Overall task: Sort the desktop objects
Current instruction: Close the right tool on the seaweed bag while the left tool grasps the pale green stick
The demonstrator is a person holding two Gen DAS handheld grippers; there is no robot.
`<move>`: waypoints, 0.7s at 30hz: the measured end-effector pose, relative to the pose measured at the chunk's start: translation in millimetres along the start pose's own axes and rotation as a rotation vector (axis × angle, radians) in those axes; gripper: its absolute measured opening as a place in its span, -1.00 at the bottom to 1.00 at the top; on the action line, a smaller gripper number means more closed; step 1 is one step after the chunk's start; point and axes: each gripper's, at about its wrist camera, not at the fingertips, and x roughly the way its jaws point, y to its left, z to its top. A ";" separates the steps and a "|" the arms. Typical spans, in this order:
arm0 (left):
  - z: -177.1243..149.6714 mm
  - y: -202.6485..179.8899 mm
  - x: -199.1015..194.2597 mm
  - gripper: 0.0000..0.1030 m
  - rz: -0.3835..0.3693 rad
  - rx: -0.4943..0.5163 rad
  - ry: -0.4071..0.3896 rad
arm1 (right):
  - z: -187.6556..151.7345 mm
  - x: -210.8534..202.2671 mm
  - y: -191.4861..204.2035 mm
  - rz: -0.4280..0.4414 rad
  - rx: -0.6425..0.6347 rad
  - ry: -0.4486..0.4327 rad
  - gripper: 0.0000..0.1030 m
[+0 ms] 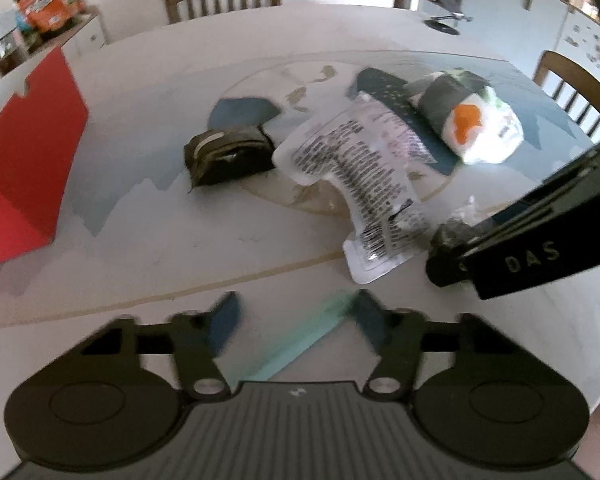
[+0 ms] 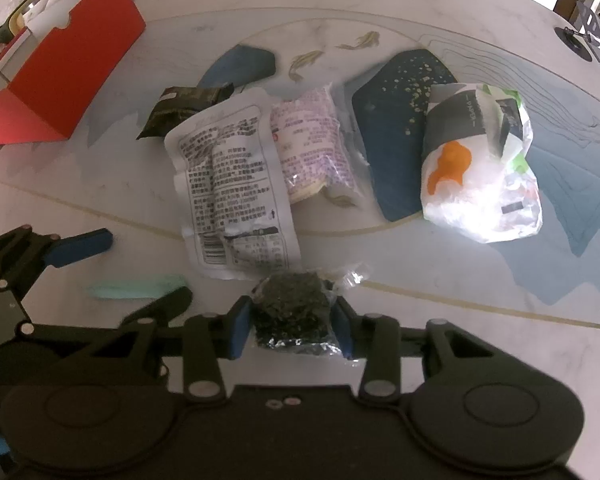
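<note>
the right gripper [image 2: 292, 326] is being pointed steeply down, its blue pads [image 2: 238, 330] being pressed on a dark packet [image 2: 290, 312]. the left gripper [image 1: 292, 320] is being held angled down, its jaws partly closed around a mint strip [image 1: 300, 340].

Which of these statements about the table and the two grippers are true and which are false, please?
1. The right gripper is shut on a dark clear-wrapped packet. True.
2. The red box stands to the right of the packets. False: it stands at the far left.
3. A mint-green strip lies between the left gripper's fingers. True.
4. The white printed pouch lies inside the red box. False: it lies flat on the table.
5. The tissue pack with the orange mark lies right of the pouch. True.
</note>
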 end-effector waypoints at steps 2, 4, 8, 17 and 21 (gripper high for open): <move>1.1 -1.1 -1.3 -0.37 -0.005 0.023 0.003 | -0.5 -0.6 0.2 0.000 -0.002 0.002 -0.19; 2.5 -0.9 -1.3 -0.44 -0.012 0.043 0.010 | -0.6 -1.1 0.3 0.000 -0.005 0.004 -0.20; 3.8 0.8 -1.3 -0.68 -0.043 0.083 0.018 | -0.3 -1.8 0.6 -0.003 -0.009 0.005 -0.23; 9.9 21.8 -1.1 -0.76 -0.086 0.047 0.053 | -1.1 -9.7 4.0 -0.006 -0.026 0.005 -0.27; 12.6 33.8 -7.5 -0.76 -0.097 0.030 0.051 | 0.3 -16.6 6.0 0.000 -0.029 0.003 -0.27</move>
